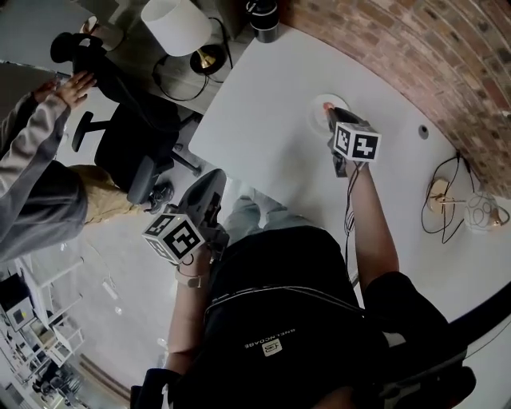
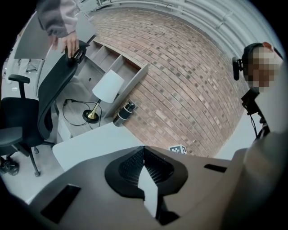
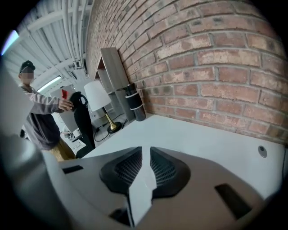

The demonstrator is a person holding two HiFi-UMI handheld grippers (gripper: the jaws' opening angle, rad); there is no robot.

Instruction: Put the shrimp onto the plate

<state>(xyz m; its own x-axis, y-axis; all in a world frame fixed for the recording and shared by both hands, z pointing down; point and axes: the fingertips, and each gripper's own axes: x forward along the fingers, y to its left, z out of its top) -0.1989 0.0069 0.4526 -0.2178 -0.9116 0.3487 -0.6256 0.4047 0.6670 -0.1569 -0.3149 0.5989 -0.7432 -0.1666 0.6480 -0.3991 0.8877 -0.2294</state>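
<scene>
A small white plate [image 1: 317, 117] lies on the white table [image 1: 263, 104], with a pinkish shrimp [image 1: 328, 105] showing on its far part. My right gripper [image 1: 335, 117] hovers right over the plate and covers much of it. In the right gripper view its jaws [image 3: 146, 152] stand a narrow slit apart with only bare table between them; plate and shrimp are hidden there. My left gripper [image 1: 214, 180] hangs off the table's left edge above the floor. In the left gripper view [image 2: 144, 149] its tips touch and nothing is held.
A lamp [image 1: 177, 28] and a dark bottle [image 1: 264, 20] stand at the table's far end by the brick wall [image 1: 415, 56]. An office chair [image 1: 140, 136] and another person [image 1: 40, 160] are to the left. Cables and small objects [image 1: 447, 200] lie at the right.
</scene>
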